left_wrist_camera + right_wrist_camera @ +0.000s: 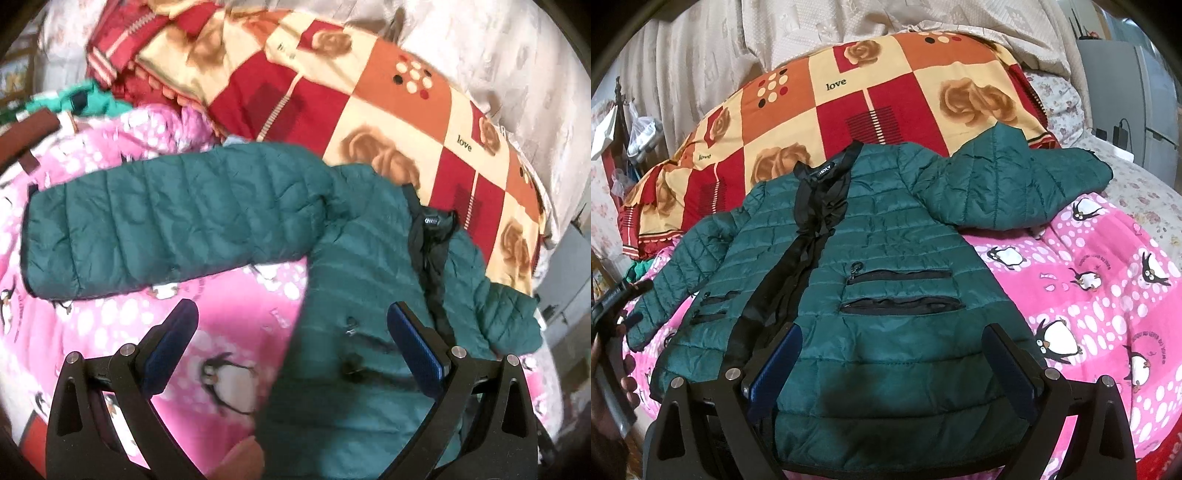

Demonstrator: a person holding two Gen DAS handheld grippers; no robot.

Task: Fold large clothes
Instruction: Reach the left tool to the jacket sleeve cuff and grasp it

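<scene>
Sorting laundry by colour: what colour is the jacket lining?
Black lining, clearest in the right wrist view.

pink penguin blanket, rose-patterned checked quilt, beige curtain

The green jacket is quilted cloth with a slight sheen and a glossy black lining, lying on a soft pink fleece blanket, while each claw shows matt black plastic and metal pins.
</scene>
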